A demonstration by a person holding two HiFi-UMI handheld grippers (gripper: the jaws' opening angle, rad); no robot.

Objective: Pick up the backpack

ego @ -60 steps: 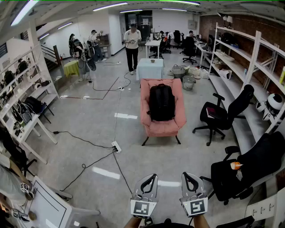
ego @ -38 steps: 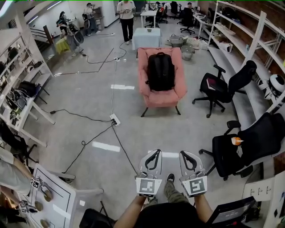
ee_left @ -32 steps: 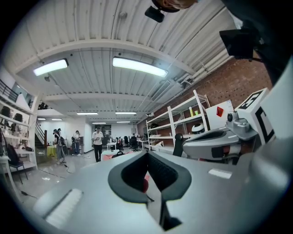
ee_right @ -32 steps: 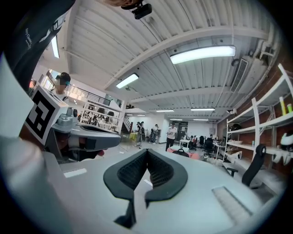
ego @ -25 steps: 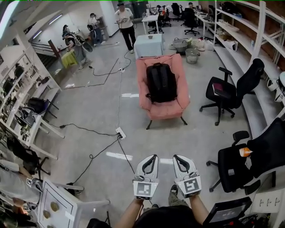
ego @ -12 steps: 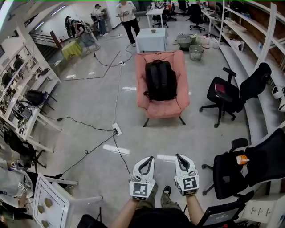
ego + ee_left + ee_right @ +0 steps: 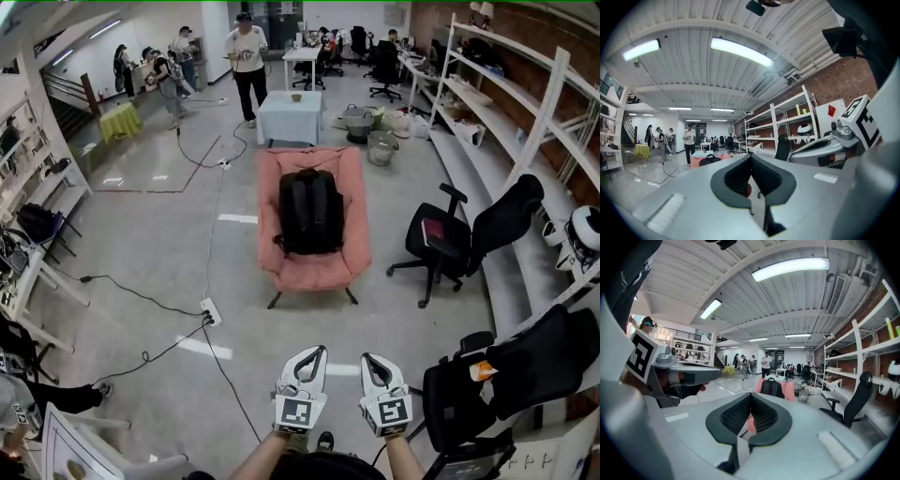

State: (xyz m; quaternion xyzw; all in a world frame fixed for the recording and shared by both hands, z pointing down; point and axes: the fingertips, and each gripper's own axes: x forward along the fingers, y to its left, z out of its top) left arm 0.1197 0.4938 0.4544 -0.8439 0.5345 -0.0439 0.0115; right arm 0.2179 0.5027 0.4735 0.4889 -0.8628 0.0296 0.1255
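Only print legible: b/w square marker patterns, no letters, on L cube point(image 7: 298, 412) & R cube point(image 7: 391, 411). L gripper point(image 7: 317, 351) & R gripper point(image 7: 367, 357) were held low in front of the person, side by side, near each other, both pointing fwd toward the pink armchair point(image 7: 314, 270). Both sets of jaws were closed tip to tip w/ nothing between them. Backpack point(image 7: 307, 211), black, stood upright on the armchair seat against its backrest, well apart from both grippers.
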